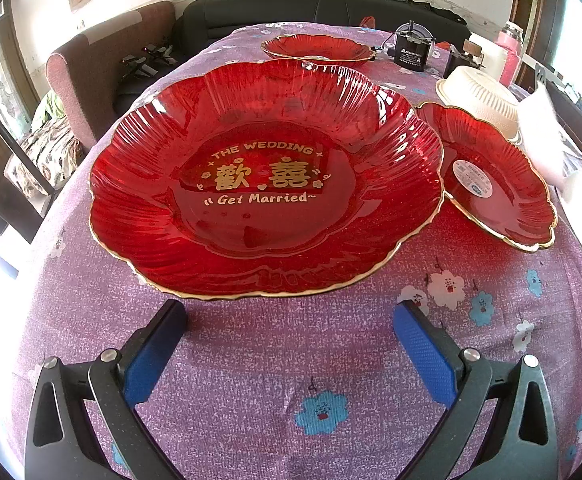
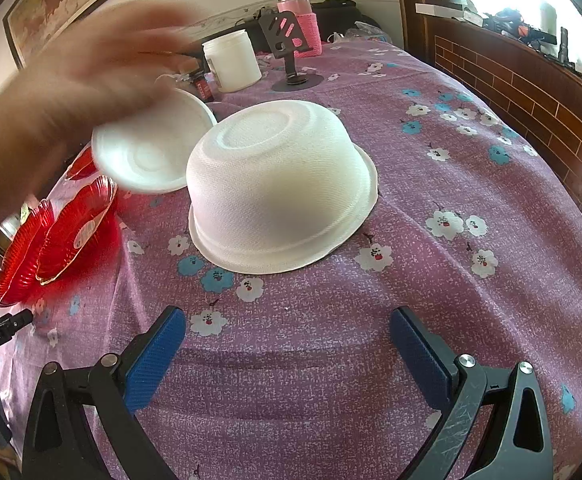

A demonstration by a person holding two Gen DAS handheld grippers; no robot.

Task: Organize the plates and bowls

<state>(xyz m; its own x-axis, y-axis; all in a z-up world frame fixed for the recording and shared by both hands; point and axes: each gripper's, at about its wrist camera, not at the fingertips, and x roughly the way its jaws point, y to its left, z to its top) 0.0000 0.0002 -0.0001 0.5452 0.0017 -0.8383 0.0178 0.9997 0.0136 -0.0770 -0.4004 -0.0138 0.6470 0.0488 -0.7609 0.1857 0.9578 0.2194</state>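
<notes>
Left wrist view first: our left hand-held gripper (image 1: pixel 290 342) hangs low over the table (image 1: pixel 251 380) with its jaws spread wide and nothing between them. Straight ahead of it, just beyond the fingertips, lies the large red plate (image 1: pixel 265 178), upright and flat on the cloth, its near gilt rim facing us. To its right a smaller red plate (image 1: pixel 491 176) leans tilted, its edge just beside the big one's rim; a third red plate (image 1: pixel 318 49) sits well behind.

Right wrist view next: a blurred bare hand (image 2: pixel 91 76) at the left holds a white bowl (image 2: pixel 153 148) tilted above the table. Ahead and slightly left of our right hand-held gripper (image 2: pixel 287 340), whose jaws also stand apart and empty, an upturned white bowl (image 2: pixel 281 188) rests rim-down. We judge the left gripper nearer the plates and the right nearer the bowls, each needing only a forward reach.
</notes>
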